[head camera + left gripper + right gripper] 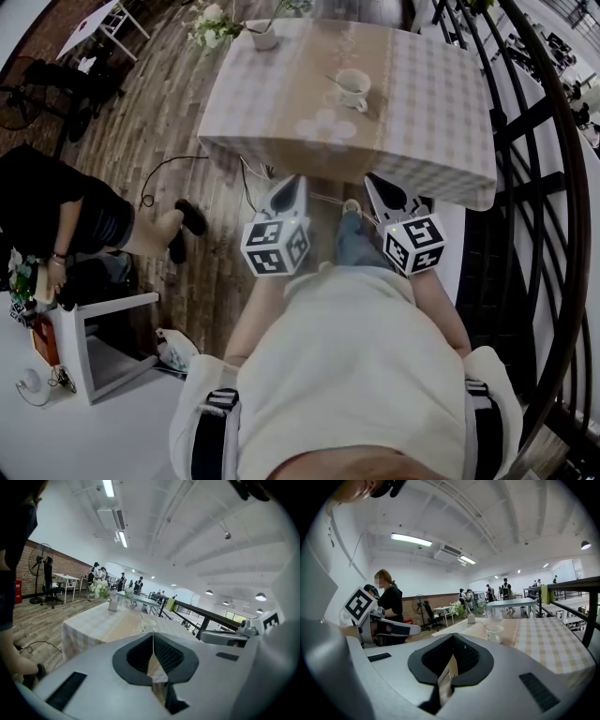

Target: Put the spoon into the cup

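Right tongs [453, 637] closed, empty; cup [494, 633] holding spoon [484, 624] on checked table [543, 641] ahead.

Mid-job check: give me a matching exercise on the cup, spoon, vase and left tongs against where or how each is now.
1 cup
2 spoon
3 vase
4 left tongs

a at the far left corner of the table
b shut, empty, short of the table
c handle sticking out of the cup
d near the table's middle

Pairs: 1-d, 2-c, 3-a, 4-b
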`<action>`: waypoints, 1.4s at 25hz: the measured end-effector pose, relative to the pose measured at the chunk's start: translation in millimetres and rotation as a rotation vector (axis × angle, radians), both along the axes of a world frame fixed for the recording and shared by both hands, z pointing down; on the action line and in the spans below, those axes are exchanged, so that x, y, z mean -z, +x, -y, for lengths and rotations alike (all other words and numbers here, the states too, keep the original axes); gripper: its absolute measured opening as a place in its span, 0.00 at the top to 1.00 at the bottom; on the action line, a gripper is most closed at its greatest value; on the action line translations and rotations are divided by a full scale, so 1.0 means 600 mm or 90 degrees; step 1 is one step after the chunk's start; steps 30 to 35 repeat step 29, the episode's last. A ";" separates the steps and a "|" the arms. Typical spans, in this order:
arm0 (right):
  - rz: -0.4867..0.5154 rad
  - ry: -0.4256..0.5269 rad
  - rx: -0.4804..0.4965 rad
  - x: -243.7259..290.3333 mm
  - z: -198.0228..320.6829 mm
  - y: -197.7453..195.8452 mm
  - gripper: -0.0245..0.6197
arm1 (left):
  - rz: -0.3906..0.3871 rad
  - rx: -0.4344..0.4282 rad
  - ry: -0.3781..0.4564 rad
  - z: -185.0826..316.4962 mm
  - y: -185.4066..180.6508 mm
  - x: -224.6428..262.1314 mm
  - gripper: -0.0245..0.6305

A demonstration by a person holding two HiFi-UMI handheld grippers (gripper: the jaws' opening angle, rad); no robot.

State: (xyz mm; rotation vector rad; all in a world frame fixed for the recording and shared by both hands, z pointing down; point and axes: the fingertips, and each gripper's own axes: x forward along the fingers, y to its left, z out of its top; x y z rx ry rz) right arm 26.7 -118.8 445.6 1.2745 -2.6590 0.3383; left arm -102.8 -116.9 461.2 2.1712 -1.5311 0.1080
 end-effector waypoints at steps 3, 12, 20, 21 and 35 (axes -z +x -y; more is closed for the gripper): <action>-0.004 0.007 -0.002 0.000 -0.009 -0.002 0.96 | 0.000 0.001 0.002 -0.008 -0.003 0.000 0.95; -0.015 0.023 -0.014 0.009 -0.017 0.003 0.96 | -0.003 -0.001 0.004 -0.018 -0.002 0.003 0.95; -0.019 0.021 -0.008 0.004 -0.017 0.000 0.96 | -0.003 0.001 0.006 -0.016 -0.003 0.003 0.95; -0.020 0.021 -0.007 0.004 -0.015 0.000 0.96 | -0.003 0.001 0.006 -0.015 -0.002 0.003 0.95; -0.021 0.021 -0.005 0.004 -0.006 -0.001 0.96 | -0.004 0.003 0.004 -0.009 -0.005 0.002 0.95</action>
